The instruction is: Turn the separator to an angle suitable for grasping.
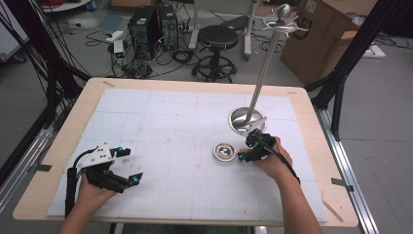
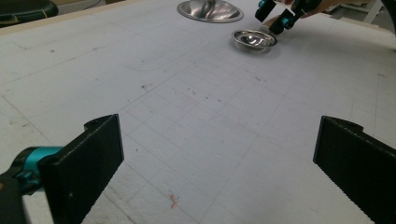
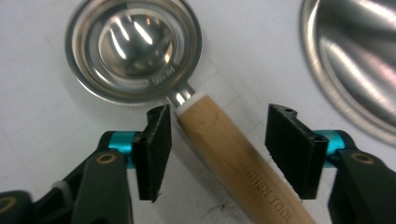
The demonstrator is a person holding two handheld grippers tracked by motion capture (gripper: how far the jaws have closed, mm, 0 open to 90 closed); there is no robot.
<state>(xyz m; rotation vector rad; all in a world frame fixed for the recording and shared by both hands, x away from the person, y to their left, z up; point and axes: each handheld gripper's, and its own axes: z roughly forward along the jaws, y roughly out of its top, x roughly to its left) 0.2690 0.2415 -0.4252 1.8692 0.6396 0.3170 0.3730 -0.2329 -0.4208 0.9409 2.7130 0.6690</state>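
Note:
A small steel ladle lies on the white mat, its round bowl (image 1: 224, 152) (image 2: 254, 38) (image 3: 133, 49) facing up. Its wooden handle (image 3: 233, 149), stamped KITCHEN TOOL, runs back between the jaws of my right gripper (image 1: 245, 151) (image 3: 219, 140). The left pad sits close against the handle's front end, while the right pad stands off it with a visible gap. My left gripper (image 1: 132, 165) (image 2: 215, 158) rests at the mat's near left, open wide with only bare mat between its jaws.
A metal stand rises just behind the ladle, with its round base (image 1: 246, 120) (image 2: 210, 9) (image 3: 355, 60) on the mat and its hooked top (image 1: 283, 19) leaning far back. The white gridded mat (image 1: 170, 122) covers the wooden table. A stool, computer cases and a cardboard box stand beyond the far edge.

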